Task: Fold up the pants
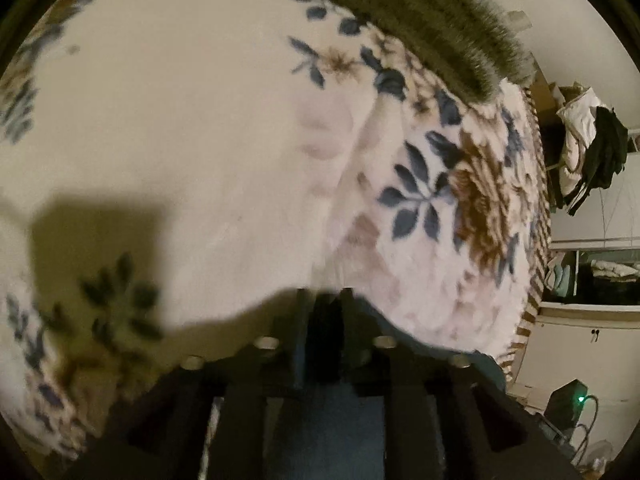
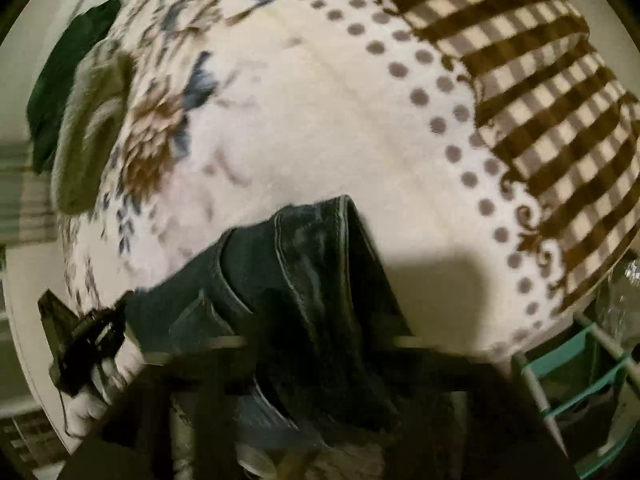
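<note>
Low centre of the right wrist view, the pants (image 2: 304,264) lie bunched on the blanket (image 2: 340,128); dark denim, one seamed edge peaking toward frame centre; long axis appears to run from there down under the right gripper (image 2: 316,344), jaws wide apart, straddling the cloth without pressing it. Left gripper (image 1: 324,300) at lower centre of its view; jaws nearly together, blue denim beneath them, grip uncertain through blur; probably there to anchor a fold.
</note>
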